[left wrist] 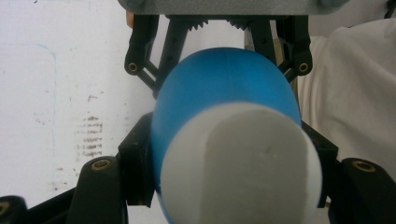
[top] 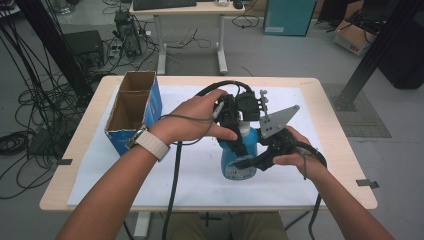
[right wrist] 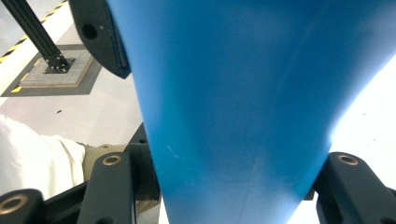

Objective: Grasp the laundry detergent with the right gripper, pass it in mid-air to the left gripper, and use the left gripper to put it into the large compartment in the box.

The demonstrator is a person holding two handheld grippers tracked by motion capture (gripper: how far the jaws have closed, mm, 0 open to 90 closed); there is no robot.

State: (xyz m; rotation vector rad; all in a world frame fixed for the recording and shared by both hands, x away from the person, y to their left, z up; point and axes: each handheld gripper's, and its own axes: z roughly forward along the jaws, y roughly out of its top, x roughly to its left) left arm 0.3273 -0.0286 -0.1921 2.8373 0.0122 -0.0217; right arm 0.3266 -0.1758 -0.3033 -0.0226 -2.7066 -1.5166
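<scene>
left gripper [top: 239,131]: jaws closed on white cap [left wrist: 240,163] of blue bottle [top: 239,159] | right gripper [top: 260,159]: jaws clamped across bottle body, bottle between both | progress: bottle secured, cap still on, uncapping likely remains

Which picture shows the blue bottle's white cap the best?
The left gripper view: the white cap fills the front, with the blue bottle behind it between the jaws. In the high view it is a small white patch behind the left gripper. The right gripper view shows blue side.
</scene>
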